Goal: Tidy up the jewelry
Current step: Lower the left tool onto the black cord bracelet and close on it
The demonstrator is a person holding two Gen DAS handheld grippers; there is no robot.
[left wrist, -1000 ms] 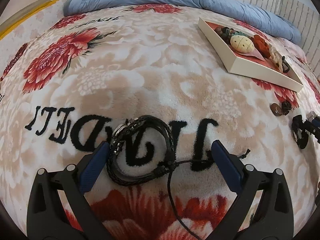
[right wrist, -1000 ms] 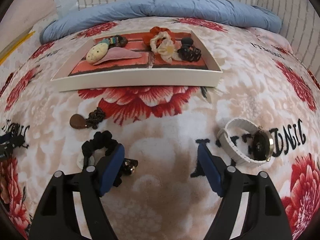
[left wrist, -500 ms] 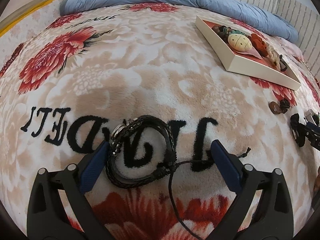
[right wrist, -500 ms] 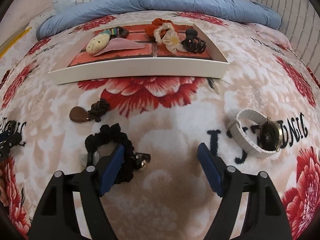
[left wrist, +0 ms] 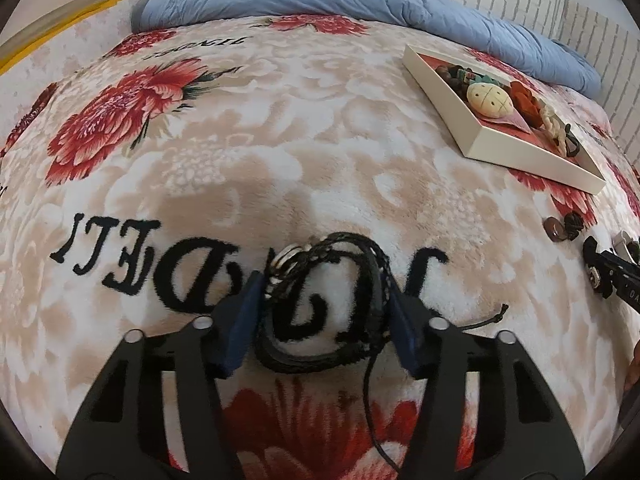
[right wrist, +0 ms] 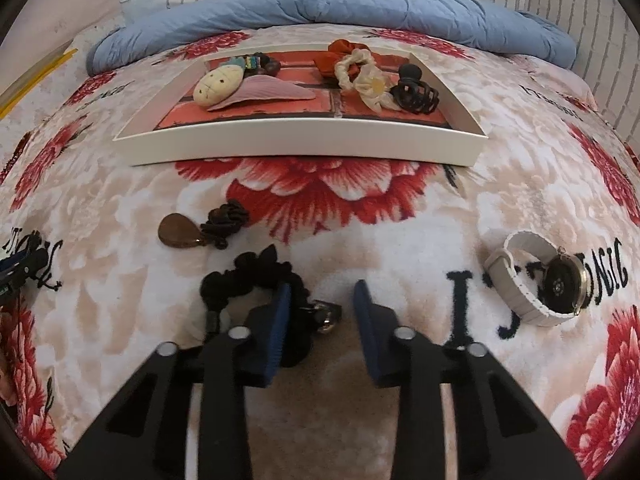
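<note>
With the left gripper (left wrist: pixel 324 322), its fingers just closing snug on the black braided bracelet (left wrist: pixel 326 316) lying on the bed's blanket (left wrist: pixel 248 152), and the right gripper (right wrist: pixel 320 334) narrowing beside the black scrunchie (right wrist: pixel 252 276) without pinching it, we should seat each grip firmly before lifting toward the tray (right wrist: pixel 304 148).

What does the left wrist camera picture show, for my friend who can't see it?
The left gripper has just been closing on a black braided bracelet lying on a flowery blanket, its blue pads touching both sides. Farther off to the right sits a white tray holding hair things.
</note>
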